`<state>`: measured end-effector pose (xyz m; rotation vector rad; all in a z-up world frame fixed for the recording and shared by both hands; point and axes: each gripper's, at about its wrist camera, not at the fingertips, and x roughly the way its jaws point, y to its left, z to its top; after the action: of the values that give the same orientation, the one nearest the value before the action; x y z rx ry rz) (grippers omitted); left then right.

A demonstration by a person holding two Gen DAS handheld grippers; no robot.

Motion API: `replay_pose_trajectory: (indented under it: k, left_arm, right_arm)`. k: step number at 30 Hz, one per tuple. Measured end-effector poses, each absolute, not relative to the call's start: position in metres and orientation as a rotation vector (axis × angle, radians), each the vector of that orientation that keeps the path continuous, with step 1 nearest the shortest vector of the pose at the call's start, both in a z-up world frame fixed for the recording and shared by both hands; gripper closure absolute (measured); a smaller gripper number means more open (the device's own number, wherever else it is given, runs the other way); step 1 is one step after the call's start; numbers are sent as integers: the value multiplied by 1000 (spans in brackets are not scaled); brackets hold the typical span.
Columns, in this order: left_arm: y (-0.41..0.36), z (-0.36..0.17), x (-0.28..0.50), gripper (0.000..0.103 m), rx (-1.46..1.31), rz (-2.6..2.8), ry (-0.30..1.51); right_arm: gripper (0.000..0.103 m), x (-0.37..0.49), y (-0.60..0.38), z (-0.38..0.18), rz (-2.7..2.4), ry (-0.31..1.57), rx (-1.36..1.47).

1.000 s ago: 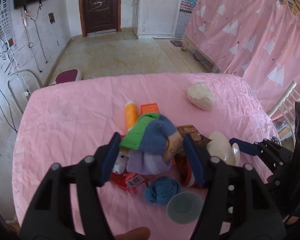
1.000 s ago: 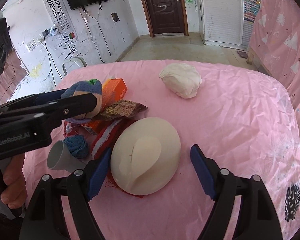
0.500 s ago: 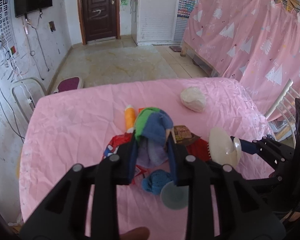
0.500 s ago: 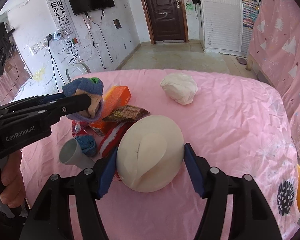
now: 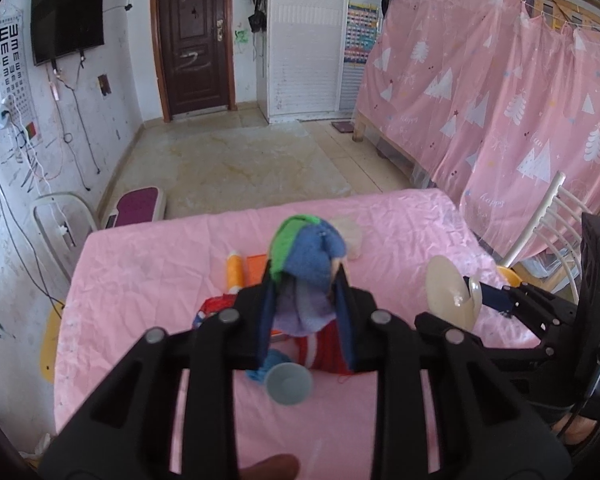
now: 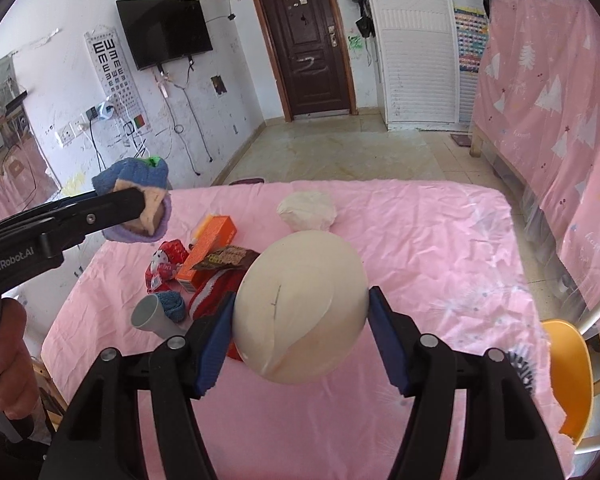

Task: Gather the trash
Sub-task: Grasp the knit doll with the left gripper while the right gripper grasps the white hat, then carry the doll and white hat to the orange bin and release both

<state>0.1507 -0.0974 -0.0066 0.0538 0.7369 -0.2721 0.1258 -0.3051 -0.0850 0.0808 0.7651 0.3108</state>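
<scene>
left claw (image 5: pixel 306 312) was clamped on a soft toy (image 5: pixel 306 256); right claw (image 6: pixel 300 334) squeezed a cream bowl (image 6: pixel 300 308), both above the pink worktop (image 6: pixel 440 248).

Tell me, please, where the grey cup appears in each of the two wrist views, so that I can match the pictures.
Left wrist view: the grey cup lies low in the middle, mouth toward the camera, just below the left gripper's tips.
Right wrist view: the cup lies at lower left, on its side, left of the right gripper.
Shared landmark: the blue knitted ball touching the cup.
</scene>
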Motion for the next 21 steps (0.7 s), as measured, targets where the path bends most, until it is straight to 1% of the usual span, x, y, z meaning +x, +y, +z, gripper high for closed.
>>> replay_pose_trajectory:
  k: [11,21]
  left_arm:
    - [-161,27,108,77,117,-362,656]
    - [-229,28,92,77,181,-465,644]
  right_arm:
    - [48,95,-371,-66,219,670,156]
    - [48,68,-440,-62,107,620,214]
